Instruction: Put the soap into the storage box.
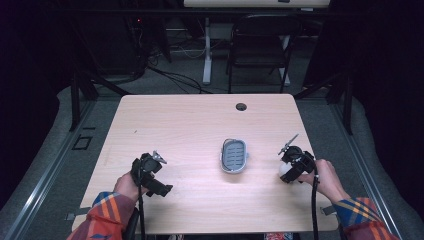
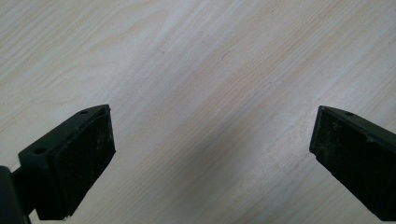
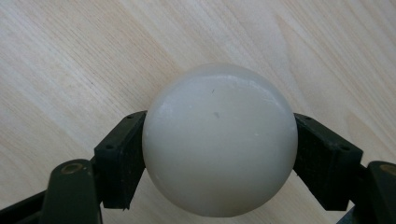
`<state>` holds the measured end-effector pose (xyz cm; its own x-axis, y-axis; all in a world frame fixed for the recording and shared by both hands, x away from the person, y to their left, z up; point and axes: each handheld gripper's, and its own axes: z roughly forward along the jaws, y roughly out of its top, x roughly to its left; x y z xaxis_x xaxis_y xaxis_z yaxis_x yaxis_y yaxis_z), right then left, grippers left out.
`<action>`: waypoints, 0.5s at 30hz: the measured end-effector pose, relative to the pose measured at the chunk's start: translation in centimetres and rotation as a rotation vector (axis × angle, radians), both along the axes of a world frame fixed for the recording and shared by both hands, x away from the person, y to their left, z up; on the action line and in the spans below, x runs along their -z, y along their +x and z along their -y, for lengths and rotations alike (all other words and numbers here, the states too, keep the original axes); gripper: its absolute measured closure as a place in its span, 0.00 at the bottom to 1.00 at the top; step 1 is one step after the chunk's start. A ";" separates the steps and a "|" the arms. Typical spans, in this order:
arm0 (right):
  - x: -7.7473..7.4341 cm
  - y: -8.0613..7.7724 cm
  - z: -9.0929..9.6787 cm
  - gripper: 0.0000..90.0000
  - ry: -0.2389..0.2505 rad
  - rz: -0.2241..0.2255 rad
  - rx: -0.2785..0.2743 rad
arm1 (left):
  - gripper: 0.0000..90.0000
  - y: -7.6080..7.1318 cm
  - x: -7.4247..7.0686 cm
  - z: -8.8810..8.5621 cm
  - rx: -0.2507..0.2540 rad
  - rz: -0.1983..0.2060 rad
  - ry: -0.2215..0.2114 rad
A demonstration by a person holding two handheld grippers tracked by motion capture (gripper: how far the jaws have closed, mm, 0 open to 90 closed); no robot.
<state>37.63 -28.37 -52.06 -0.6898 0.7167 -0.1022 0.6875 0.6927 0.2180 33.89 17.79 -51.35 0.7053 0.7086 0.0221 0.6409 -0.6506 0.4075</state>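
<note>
My right gripper (image 1: 286, 171) is shut on a round white soap bar (image 3: 219, 140), both black pads pressing its sides just above the wooden table (image 1: 190, 125). In the high view the white soap bar (image 1: 284, 169) shows at the gripper's tip, to the right of a grey soap dish (image 1: 234, 155) that lies in the middle of the table with nothing in it. My left gripper (image 1: 159, 161) hovers at the table's front left, its jaws wide apart over bare wood (image 2: 210, 84) with nothing between them.
A round cable hole (image 1: 241, 106) sits near the table's far edge. Beyond the table stand a black chair (image 1: 260, 45) and a white desk leg (image 1: 206, 50). Dark metal frames flank both sides.
</note>
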 end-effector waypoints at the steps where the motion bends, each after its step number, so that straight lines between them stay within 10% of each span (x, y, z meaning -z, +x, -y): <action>1: -0.1 0.1 -0.1 0.27 -0.004 0.001 -0.003 | 0.00 0.0 0.0 0.0 0.000 0.000 0.000; 15: -0.7 0.7 -1.4 0.27 0.001 0.013 -0.025 | 0.00 0.0 0.0 0.0 0.001 0.000 0.001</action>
<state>38.32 -26.98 -51.32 -0.7065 0.6990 -0.1105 0.6668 0.7098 0.2271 33.89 17.77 -51.36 0.7057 0.7082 0.0228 0.6406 -0.6515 0.4064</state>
